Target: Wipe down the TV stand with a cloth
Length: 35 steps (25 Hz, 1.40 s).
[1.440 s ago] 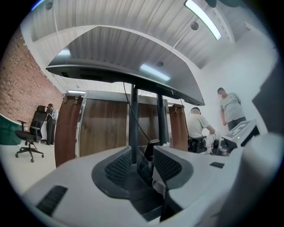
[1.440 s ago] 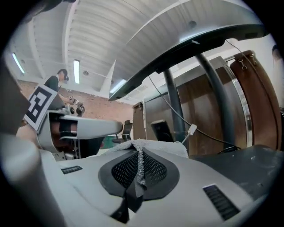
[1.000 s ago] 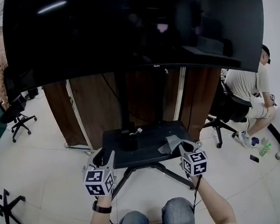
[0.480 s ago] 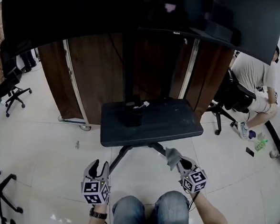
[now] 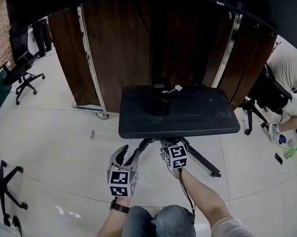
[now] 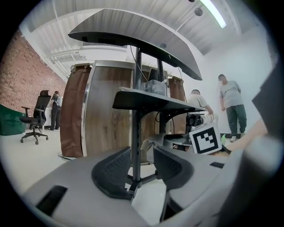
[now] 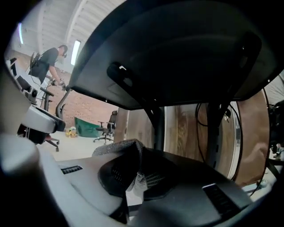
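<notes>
Head view hides the right gripper (image 7: 135,175) tips under the front edge of the TV stand (image 5: 189,120). Its own view shows the jaws pinched on the grey cloth (image 7: 126,153), just below the shelf's underside. Left gripper (image 5: 127,156) hangs near, jaws partly apart, holding nothing. Open floor (image 5: 65,162) lies to the left

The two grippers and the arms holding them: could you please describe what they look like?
Both the left gripper and right gripper have light grey bodies, curved jaws with dark ribbed pads, and a white cube printed with black square markers. A thin dark cable runs from the right one along the forearm. The forearms are unsleeved; the left wrist wears a dark watch.
</notes>
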Tool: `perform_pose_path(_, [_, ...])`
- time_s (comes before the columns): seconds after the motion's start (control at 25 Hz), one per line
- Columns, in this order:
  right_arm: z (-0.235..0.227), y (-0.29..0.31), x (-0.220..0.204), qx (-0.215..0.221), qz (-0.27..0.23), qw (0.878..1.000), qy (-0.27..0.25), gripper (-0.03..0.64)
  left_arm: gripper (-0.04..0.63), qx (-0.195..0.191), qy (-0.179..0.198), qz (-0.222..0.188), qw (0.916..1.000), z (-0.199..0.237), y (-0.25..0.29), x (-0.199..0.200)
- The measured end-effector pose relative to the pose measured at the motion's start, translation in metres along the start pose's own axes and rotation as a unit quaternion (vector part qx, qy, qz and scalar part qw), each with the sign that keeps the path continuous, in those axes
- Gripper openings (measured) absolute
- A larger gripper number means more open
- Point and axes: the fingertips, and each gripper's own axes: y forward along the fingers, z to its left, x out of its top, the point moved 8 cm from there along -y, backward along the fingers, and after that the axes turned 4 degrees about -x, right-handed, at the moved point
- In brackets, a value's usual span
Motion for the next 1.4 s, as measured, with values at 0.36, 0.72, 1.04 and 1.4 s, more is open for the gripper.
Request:
perform_pose_path(0.36, [0.002, 0.029, -0.17, -0.032, 0.126, 0.991, 0.002, 0.006, 0.19, 0.022, -0.009, 0.043, 0.9988, 0.012, -0.009, -0.058])
perform_pose_path(0.72, [-0.071, -0.011, -0.102, -0.098, 0.015, 0.995, 0.033, 0.006, 0.19, 0.006, -0.029, 0.047, 0.9984, 0.003, 0.004, -0.065])
perform_pose_path(1.04, [-0.175, 0.003, -0.067, -0.169, 0.03, 0.984, -0.044, 0.006, 0.19, -0.063, -0.018, 0.019, 0.9977, -0.06, 0.058, -0.039])
perform_pose_path(1.4, [-0.15, -0.054, -0.233, -0.162, 0.222, 0.961, -0.01, 0.006, 0.19, -0.044, -0.026, 0.047, 0.9976, -0.048, 0.045, -0.067])
